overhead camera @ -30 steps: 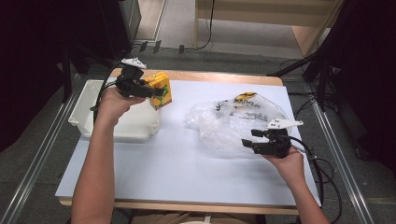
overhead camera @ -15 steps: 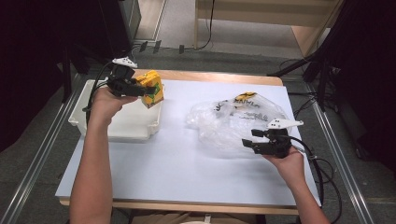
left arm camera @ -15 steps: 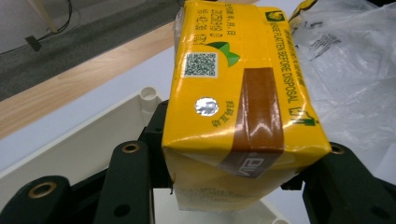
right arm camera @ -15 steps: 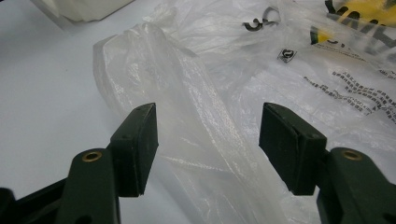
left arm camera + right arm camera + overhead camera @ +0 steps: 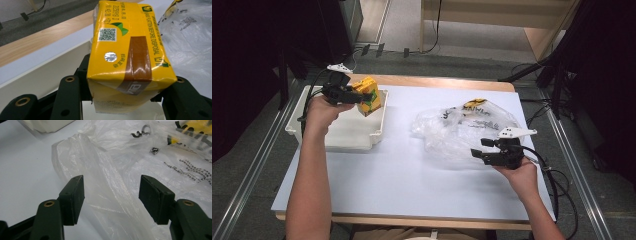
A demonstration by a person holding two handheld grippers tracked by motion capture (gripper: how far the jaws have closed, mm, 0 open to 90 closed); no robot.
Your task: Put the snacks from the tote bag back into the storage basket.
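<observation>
The left gripper (image 5: pixel 357 95), clamped on a yellow carton (image 5: pixel 369 95), holds it above the white bin (image 5: pixel 337 142); best lowered well inside before letting go. The right gripper (image 5: pixel 477 149) sits wide open, empty, at the plastic bag (image 5: pixel 457 130).

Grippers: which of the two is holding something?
The left gripper, clamped on the yellow carton over the white bin; the right gripper stands open at the plastic bag.
</observation>
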